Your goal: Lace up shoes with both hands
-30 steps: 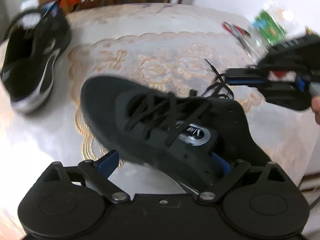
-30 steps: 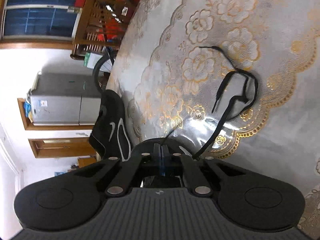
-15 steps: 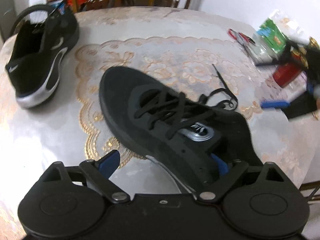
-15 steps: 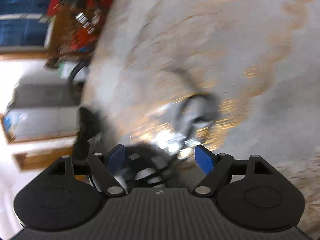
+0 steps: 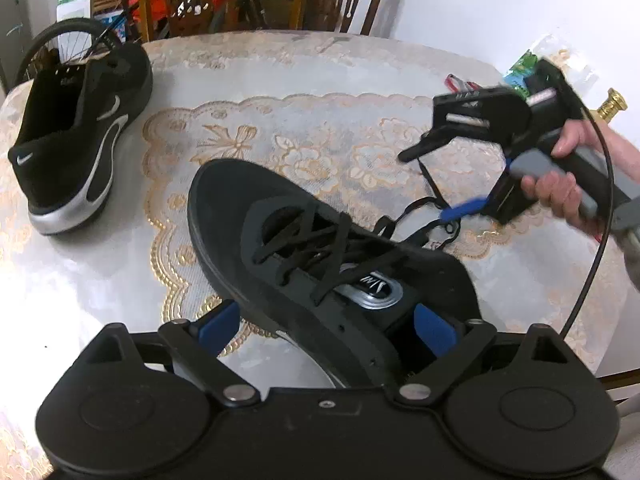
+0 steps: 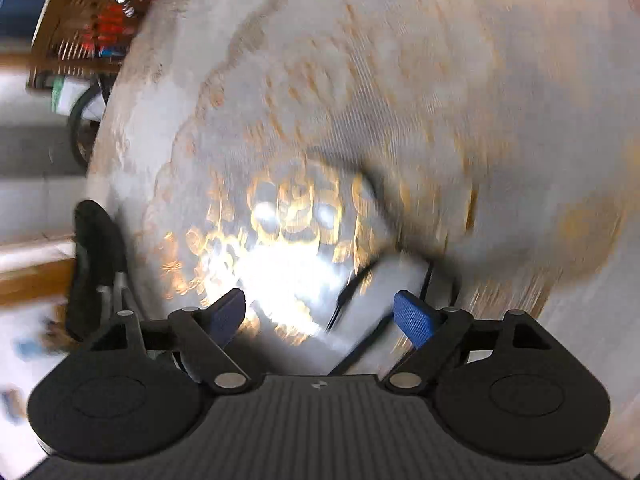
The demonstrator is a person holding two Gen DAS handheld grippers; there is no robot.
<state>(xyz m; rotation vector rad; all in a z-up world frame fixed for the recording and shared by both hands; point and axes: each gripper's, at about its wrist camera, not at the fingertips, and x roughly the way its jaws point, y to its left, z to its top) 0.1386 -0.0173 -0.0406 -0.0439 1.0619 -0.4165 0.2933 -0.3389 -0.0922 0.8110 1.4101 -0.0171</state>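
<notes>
L gripper point(image 5: 326, 324) fingers wide, straddling the shoe point(image 5: 320, 256) collar mid-counter; grip unclear. R gripper point(image 6: 320, 314) fingers spread, empty, over loose lace point(image 5: 430, 216) nr right edge. Lace thin, floppy, prob slippery: pinch nr tip.

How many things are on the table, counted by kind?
Black shoes: 2, the near shoe and the far shoe
Loose black lace: 1
Red-handled item, too small to identify: 1
Green packet: 1
Total: 5
</notes>
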